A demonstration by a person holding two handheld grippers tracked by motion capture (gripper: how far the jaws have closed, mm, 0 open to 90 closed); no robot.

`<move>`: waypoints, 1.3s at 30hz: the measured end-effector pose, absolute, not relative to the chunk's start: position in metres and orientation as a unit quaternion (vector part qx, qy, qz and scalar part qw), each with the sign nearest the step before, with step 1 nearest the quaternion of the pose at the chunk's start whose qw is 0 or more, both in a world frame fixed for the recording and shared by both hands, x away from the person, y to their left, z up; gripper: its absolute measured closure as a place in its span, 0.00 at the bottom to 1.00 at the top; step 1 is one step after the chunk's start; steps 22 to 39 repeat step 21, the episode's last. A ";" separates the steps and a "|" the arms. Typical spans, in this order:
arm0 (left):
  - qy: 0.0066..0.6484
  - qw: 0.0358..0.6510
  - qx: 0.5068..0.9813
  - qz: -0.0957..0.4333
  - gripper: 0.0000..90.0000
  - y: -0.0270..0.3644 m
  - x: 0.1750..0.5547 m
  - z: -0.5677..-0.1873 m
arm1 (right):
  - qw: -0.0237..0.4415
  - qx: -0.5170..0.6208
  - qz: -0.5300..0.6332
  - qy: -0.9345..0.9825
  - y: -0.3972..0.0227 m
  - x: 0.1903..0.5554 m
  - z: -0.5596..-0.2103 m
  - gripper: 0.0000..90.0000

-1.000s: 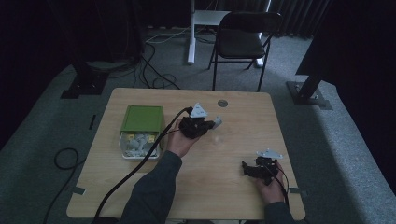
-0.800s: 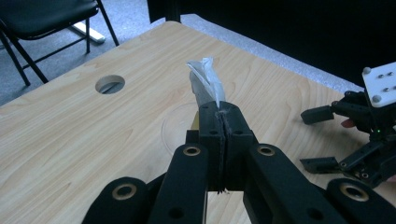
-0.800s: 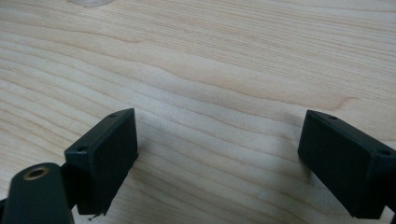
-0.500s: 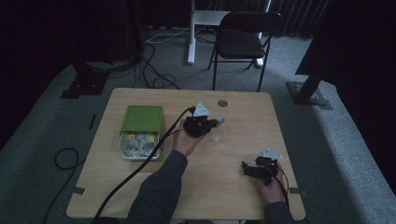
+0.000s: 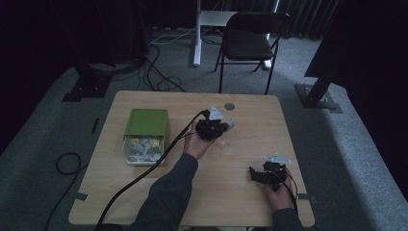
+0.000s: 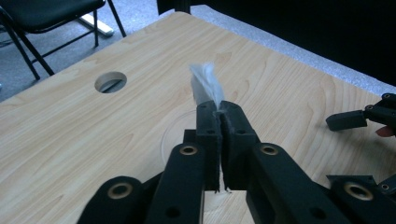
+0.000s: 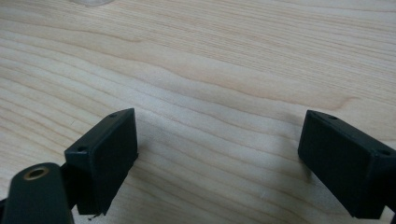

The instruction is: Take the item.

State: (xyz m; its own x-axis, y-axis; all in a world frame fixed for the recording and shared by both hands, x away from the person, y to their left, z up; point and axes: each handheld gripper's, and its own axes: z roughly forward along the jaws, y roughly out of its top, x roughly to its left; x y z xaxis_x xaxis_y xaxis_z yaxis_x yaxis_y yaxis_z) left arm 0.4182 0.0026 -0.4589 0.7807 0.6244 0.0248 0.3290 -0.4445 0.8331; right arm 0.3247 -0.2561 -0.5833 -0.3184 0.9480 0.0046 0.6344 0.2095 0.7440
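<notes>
My left gripper hovers over the middle of the wooden table, right of the green box. A small white crumpled piece sticks up from between its pads, and it shows as a pale speck in the high view. The jaws have just been opening a little, but the pads still pinch the piece, with a hairline gap lower down. In its own view the left gripper sits above a faint clear round outline on the wood. My right gripper rests near the front right corner. Seen in its own view, the right gripper stands open over bare wood.
A green box with a pulled-out white tray of several small white pieces stands at the table's left. A round hole lies near the far edge. A black chair stands behind the table. A cable trails from the left gripper.
My left hand has drifted a little to the right and lower with the white piece still in its jaws. The right hand has kept still.
</notes>
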 end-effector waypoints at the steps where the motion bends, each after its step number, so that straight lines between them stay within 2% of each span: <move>1: 0.289 0.442 0.833 0.166 0.91 0.002 0.418 -0.460 | 0.236 0.534 0.332 0.741 -0.256 0.325 -0.583 0.13; 4: 0.291 0.444 0.832 0.164 0.81 0.003 0.418 -0.460 | 0.236 0.534 0.332 0.741 -0.256 0.325 -0.583 0.13; 11: 0.284 0.448 0.831 0.164 0.77 0.007 0.415 -0.454 | 0.236 0.534 0.332 0.741 -0.256 0.325 -0.583 0.13; 39: 0.284 0.444 0.833 0.170 0.75 0.017 0.410 -0.449 | 0.237 0.533 0.332 0.741 -0.256 0.325 -0.583 0.13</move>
